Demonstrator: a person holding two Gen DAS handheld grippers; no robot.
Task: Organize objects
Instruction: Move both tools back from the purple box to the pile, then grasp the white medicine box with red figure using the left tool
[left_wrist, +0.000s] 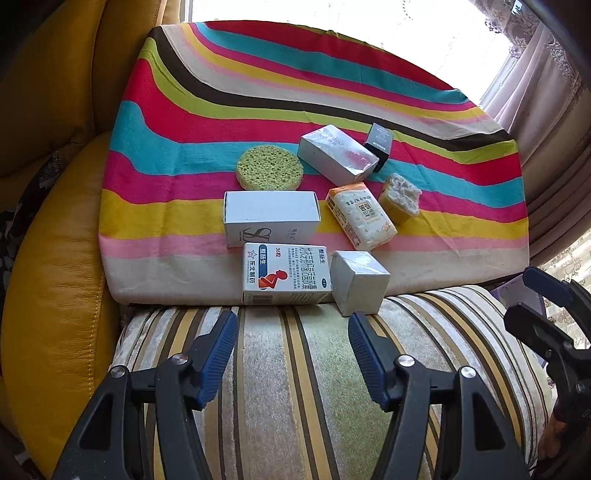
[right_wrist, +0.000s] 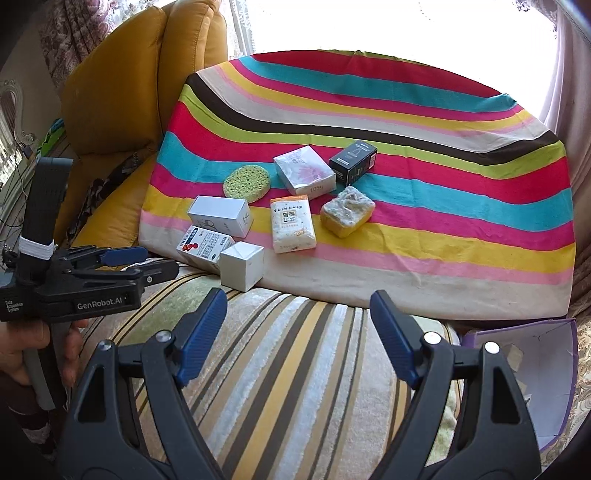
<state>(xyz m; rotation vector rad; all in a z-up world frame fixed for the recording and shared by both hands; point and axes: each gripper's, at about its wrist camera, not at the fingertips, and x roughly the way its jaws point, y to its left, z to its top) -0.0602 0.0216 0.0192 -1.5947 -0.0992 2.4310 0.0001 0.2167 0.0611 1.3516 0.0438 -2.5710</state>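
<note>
Plainly, both claws hang empty with jaws apart above the striped cushion (left_wrist: 295, 369). In the left wrist view the left claw (left_wrist: 293, 332) sits low in the frame, and just above its right finger stands the small white cube box (left_wrist: 360, 282), touching the medicine box (left_wrist: 284, 275), whose long axis runs left to right across the frame. In the right wrist view the right claw (right_wrist: 299, 319) is wider open; the cube box lies above and left of it, the purple box (right_wrist: 546, 369) at lower right. The left claw looks nearer the cube, probably the first pick.
</note>
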